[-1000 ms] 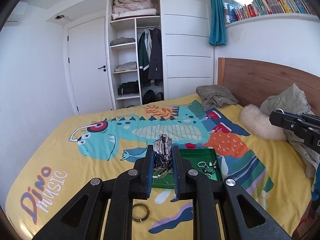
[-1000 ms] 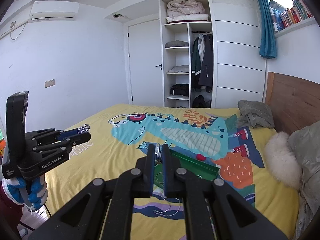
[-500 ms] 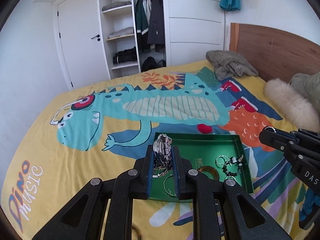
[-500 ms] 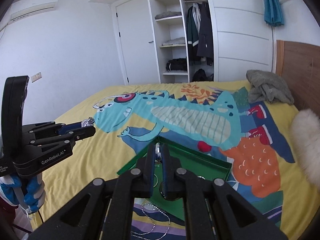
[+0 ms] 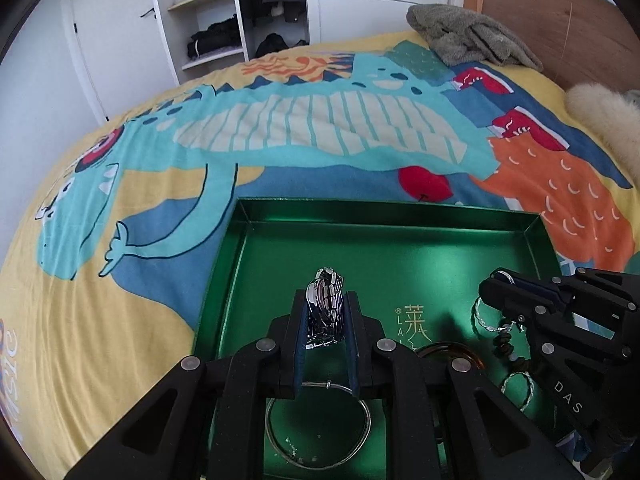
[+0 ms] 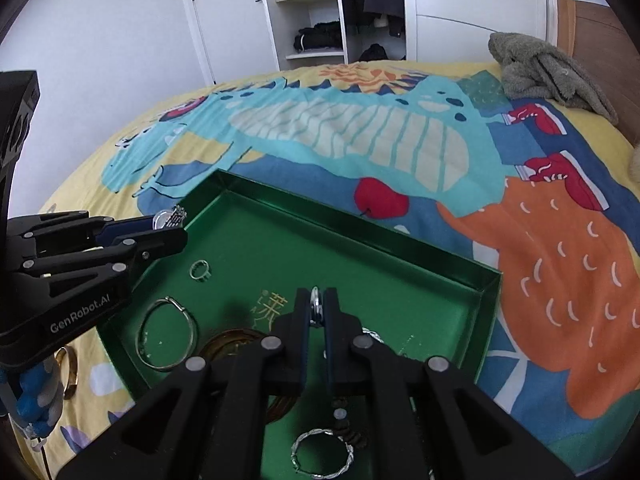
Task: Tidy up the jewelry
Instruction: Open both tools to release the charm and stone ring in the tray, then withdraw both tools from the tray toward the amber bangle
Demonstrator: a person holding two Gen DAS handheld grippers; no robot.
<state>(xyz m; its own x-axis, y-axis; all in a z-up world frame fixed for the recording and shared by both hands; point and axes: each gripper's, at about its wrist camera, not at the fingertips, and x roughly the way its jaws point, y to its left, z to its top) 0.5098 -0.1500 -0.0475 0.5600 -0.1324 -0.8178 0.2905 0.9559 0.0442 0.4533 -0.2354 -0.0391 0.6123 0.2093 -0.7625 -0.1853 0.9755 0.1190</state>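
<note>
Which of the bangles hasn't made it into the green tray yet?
The gold bangle on the yellow bedspread, beside the tray; the thin silver one lies inside.

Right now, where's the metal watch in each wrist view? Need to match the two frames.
Left wrist: metal watch at lower centre, clamped in the left gripper over the green tray.
Right wrist: same watch at the left edge, at the tip of the left gripper, over the tray's left corner.
Shared landmark: the gold characters printed on the tray floor.
</note>
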